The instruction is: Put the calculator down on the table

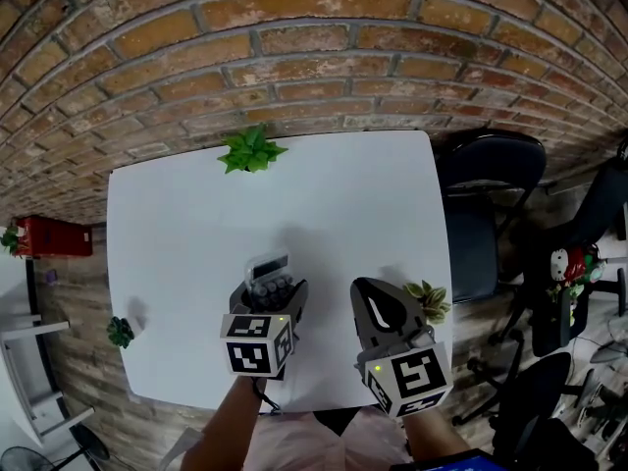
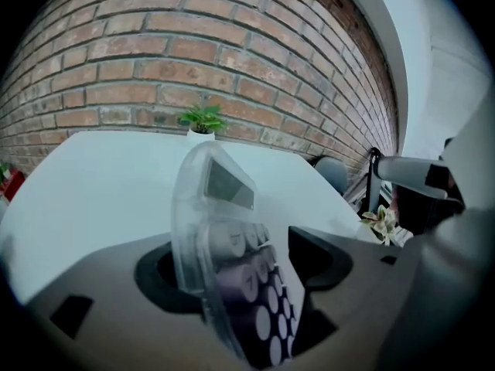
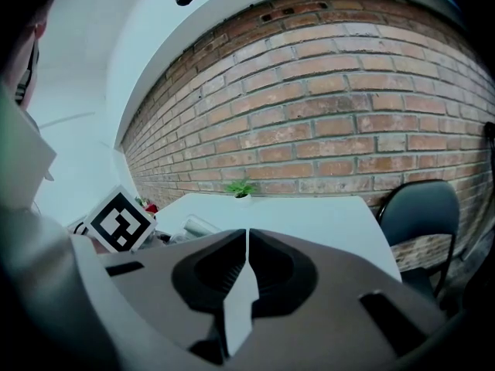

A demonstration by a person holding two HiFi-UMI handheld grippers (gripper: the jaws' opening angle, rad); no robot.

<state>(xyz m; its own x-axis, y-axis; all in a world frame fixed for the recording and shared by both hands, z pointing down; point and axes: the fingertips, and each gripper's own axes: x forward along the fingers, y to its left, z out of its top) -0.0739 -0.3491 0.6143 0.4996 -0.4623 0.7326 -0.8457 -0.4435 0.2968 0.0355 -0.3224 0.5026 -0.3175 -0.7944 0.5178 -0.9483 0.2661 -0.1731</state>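
Note:
The calculator, clear-cased with a grey display and round keys, stands tilted between the jaws of my left gripper. It leans on the left jaw, and a gap shows between it and the right jaw, so the gripper is open around it. In the head view the calculator sticks out ahead of the left gripper, low over the white table; whether it touches the table is hidden. My right gripper hovers beside it near the front edge. Its jaws are shut with nothing between them.
A potted plant stands at the table's far edge, a small one at the front left, another at the right edge. A black chair stands to the right. A brick wall lies behind.

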